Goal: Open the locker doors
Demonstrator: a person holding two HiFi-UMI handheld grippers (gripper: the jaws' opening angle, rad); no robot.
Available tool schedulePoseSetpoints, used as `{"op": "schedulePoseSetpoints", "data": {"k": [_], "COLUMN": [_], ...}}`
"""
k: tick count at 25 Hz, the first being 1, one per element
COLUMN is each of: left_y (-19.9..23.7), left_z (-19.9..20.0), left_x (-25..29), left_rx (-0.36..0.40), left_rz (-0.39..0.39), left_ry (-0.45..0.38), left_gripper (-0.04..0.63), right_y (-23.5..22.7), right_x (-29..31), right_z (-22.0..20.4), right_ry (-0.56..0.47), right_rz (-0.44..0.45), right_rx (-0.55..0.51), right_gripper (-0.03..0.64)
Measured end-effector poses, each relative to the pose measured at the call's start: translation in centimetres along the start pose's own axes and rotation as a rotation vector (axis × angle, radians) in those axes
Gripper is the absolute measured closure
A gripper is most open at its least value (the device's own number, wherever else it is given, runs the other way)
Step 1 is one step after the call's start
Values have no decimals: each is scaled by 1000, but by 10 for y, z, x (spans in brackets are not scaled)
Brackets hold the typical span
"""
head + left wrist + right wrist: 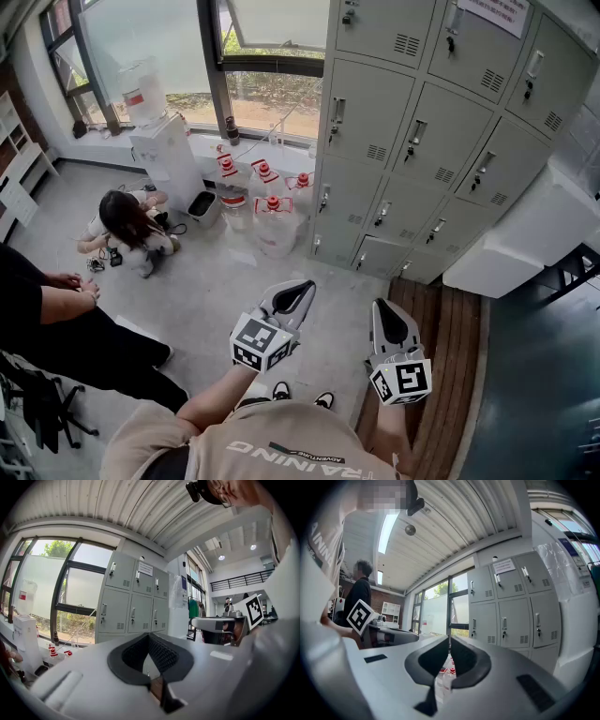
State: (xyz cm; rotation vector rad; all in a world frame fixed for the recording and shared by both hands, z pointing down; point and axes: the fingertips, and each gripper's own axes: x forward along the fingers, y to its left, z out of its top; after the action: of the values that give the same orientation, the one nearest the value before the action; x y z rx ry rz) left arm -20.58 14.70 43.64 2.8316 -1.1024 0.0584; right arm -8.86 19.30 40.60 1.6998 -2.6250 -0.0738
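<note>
A bank of grey lockers (441, 122) fills the upper right of the head view, every door shut, each with a small handle and vent. It also shows in the left gripper view as lockers (133, 606) and in the right gripper view as lockers (513, 611), some way ahead. My left gripper (302, 289) and right gripper (387, 307) are held side by side near my chest, well short of the lockers. Both point toward them. In their own views the left gripper (149, 635) and right gripper (449, 638) have jaws closed together with nothing between them.
A person crouches on the floor (127, 225) at the left beside a water dispenser (155, 141). Several large water bottles (272, 220) stand by the lockers' left end. Another person's arm (56, 305) is at the far left. A white cabinet (525, 234) juts out at the right.
</note>
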Motion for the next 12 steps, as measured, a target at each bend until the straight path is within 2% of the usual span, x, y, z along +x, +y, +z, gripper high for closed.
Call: {"op": "schedulePoseSetpoints", "data": {"k": [12], "left_y": [-1], "left_z": [3], "left_x": [-10], "left_rx": [3], "left_rz": [23], "left_ry": [-22], "left_gripper": [589], "right_y": [7], "right_x": [-4], "right_z": [1], "right_ry": [2], "right_rz": [28], "right_rx": [-18], "right_gripper": [604]}}
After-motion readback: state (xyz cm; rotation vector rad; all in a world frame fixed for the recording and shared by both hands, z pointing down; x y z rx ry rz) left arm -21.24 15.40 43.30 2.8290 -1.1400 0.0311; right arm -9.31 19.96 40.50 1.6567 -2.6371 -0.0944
